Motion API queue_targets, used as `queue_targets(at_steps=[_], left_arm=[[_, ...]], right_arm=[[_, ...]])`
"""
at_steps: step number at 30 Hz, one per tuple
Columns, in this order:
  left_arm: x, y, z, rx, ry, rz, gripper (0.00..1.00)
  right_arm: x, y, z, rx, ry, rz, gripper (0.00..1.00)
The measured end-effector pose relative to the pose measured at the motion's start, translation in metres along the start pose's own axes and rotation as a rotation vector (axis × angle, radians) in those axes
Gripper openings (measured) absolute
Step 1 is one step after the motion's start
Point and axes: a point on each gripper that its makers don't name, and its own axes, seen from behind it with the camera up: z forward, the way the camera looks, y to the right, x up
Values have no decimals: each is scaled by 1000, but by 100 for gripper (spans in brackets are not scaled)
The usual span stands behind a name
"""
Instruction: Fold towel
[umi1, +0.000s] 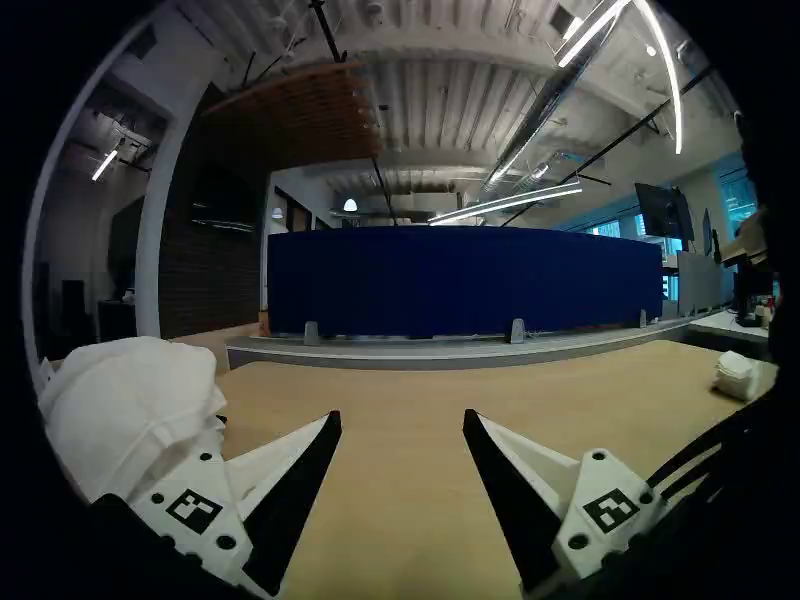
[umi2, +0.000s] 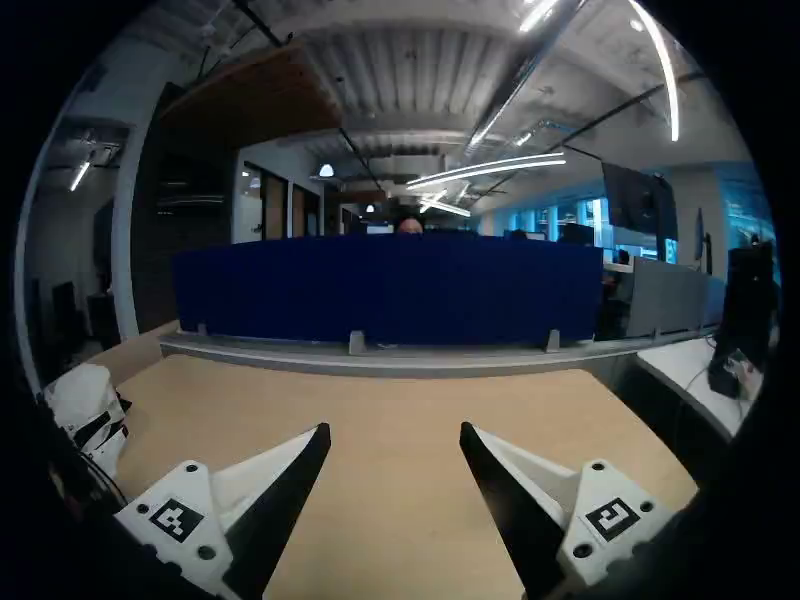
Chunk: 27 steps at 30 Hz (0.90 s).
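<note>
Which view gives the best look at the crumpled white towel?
The left gripper view: the towel sits large and close, bunched beside the open left gripper. The right gripper view shows a small white bundle at its left edge, possibly the same towel.

The towel (umi1: 130, 410) runs off the left edge, its lower part hidden behind the left tool (umi1: 400, 415). A white lump (umi1: 735, 375) at the far right of the bench (umi1: 420, 390) is too small to tell. A divider (umi2: 390, 285) hides most of a person (umi2: 408, 225)
</note>
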Motion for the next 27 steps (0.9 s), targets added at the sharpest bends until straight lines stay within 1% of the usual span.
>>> queue_targets(at_steps=[9, 12, 17, 21, 27], left_arm=[[0, -1, -1, 0, 0, 0, 92], [0, -1, 0, 0, 0, 0, 93], [0, -1, 0, 0, 0, 0, 93], [0, -1, 0, 0, 0, 0, 93], [0, 0, 0, 0, 0, -1, 93]], right_arm=[[30, 41, -9, -41, 68, -2, 100], [37, 55, -9, -50, 89, -5, 100], [43, 74, -4, -58, 128, 13, 100], [38, 83, -1, -56, 142, 34, 100], [15, 90, 2, -51, 156, 54, 100]])
